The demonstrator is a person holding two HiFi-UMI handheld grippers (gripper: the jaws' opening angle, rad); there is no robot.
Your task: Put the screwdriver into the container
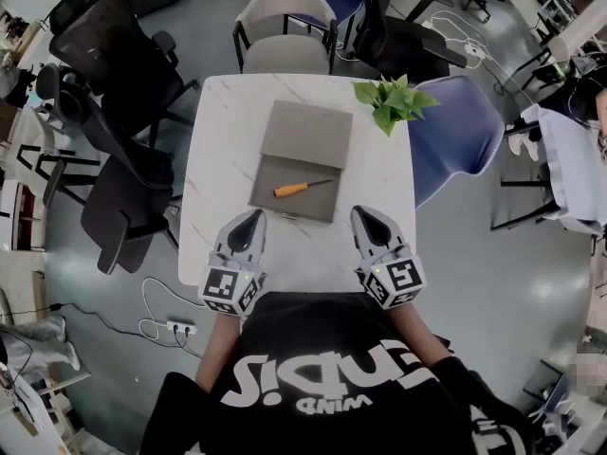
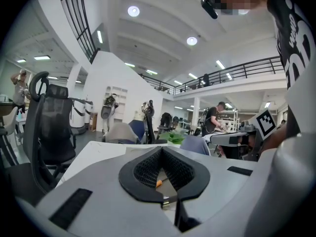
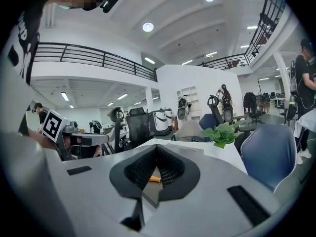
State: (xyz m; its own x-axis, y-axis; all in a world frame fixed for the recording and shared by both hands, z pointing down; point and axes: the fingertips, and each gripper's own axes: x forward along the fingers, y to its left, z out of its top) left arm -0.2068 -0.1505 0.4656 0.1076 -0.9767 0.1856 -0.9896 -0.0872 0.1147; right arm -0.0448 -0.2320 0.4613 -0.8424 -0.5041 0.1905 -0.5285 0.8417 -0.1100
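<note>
A screwdriver (image 1: pixel 292 190) with an orange handle lies on the darker near half of a flat grey container (image 1: pixel 313 209). The container's lighter far half (image 1: pixel 308 133) lies open behind it on the white table (image 1: pixel 216 159). My left gripper (image 1: pixel 254 216) hovers at the table's front edge, just left of the container, shut with nothing in it. My right gripper (image 1: pixel 365 213) is just right of the container, also shut on nothing. In the left gripper view only a bit of orange handle (image 2: pixel 159 183) shows through the pads. The right gripper view shows the handle (image 3: pixel 154 179) the same way.
A green potted plant (image 1: pixel 394 100) stands at the table's far right corner. Black office chairs (image 1: pixel 123 55) crowd the left side, a grey chair (image 1: pixel 285 27) is at the far end, a blue chair (image 1: pixel 455 136) at the right. A power strip (image 1: pixel 180 327) lies on the floor.
</note>
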